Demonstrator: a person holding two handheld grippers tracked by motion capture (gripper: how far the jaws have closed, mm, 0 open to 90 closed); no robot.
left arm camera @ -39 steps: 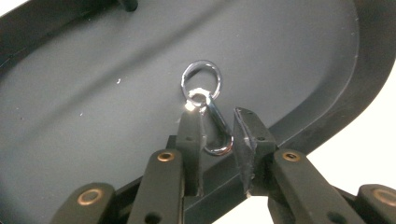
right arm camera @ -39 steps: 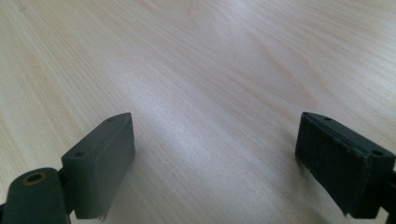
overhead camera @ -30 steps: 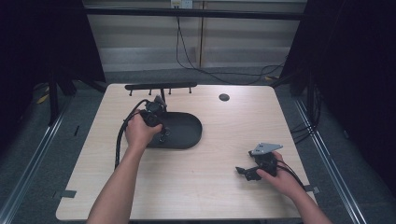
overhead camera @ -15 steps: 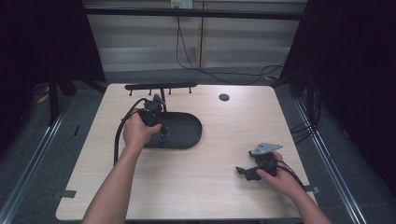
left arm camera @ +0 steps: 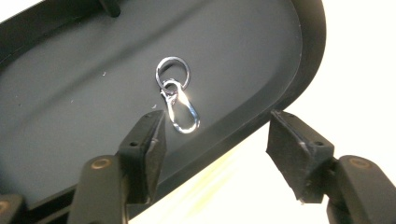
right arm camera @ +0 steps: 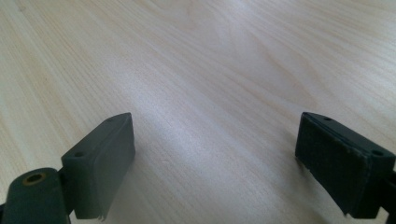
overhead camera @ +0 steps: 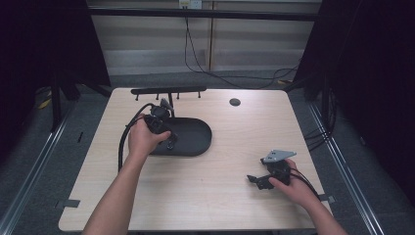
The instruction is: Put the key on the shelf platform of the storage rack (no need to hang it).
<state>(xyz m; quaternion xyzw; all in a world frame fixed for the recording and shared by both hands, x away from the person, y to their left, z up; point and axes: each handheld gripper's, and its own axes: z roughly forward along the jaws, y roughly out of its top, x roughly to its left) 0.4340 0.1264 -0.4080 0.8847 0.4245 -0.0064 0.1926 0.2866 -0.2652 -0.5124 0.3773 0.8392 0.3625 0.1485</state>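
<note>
Hovering over the black oval tray (overhead camera: 193, 139) in the high view, the left gripper (overhead camera: 164, 128) is well apart from the right gripper (overhead camera: 259, 181), low on the wooden table (overhead camera: 230, 205). Left gripper view: jaws just opening, nothing between them; a silver key clip (left arm camera: 177, 100) lies free on the tray floor. Right gripper view: 2 jaws wide apart over bare wood.

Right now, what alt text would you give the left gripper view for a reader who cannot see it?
A silver key ring with a snap clip lies loose in a dark oval tray, just beyond the left gripper, whose black jaws stand open with nothing between them; they have just been opening. The tray's rim crosses between the jaws, with the pale table past it.
</note>
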